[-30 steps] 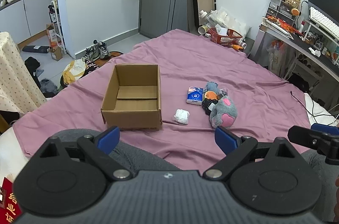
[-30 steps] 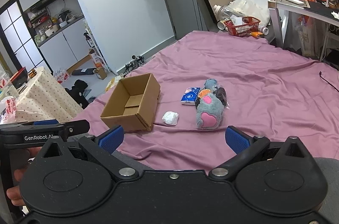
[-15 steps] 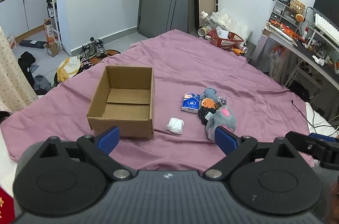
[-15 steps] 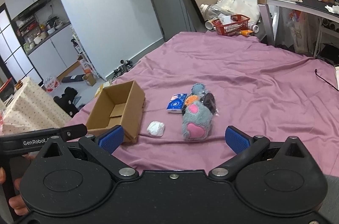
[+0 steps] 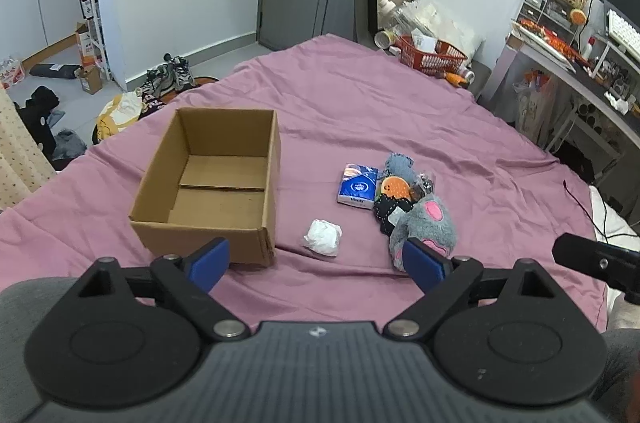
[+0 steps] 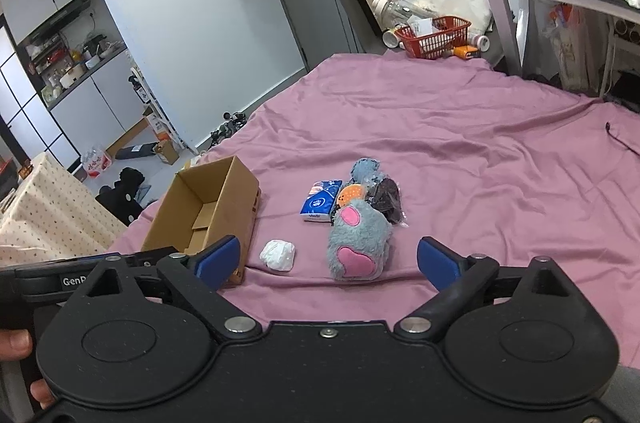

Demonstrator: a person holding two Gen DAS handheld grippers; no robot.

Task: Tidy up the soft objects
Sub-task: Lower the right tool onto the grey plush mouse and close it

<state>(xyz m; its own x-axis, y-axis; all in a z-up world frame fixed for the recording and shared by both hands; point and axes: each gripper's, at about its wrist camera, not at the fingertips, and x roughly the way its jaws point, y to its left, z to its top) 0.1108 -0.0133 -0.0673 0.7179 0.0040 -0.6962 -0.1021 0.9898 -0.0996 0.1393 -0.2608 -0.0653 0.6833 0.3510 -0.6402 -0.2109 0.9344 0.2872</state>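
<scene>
An open, empty cardboard box (image 5: 212, 183) (image 6: 208, 207) stands on the purple bed sheet (image 5: 360, 95). To its right lie a white crumpled wad (image 5: 322, 237) (image 6: 278, 254), a blue tissue pack (image 5: 358, 185) (image 6: 322, 205), an orange and black spotted toy (image 5: 394, 195) and a grey plush with pink pads (image 5: 424, 223) (image 6: 358, 243). My left gripper (image 5: 316, 261) hangs open short of the wad, holding nothing. My right gripper (image 6: 328, 259) hangs short of the grey plush; its jaws are closing a little, with nothing between them.
A red basket (image 5: 432, 55) and bottles stand past the bed's far corner. A cluttered desk (image 5: 560, 63) runs along the right. A black cable (image 5: 580, 199) lies on the sheet at the right. Shoes and bags (image 5: 168, 83) litter the floor on the left.
Both grippers have moved forward and down toward the box and toys, which look larger now. The right gripper's fingers stand slightly closer together.
</scene>
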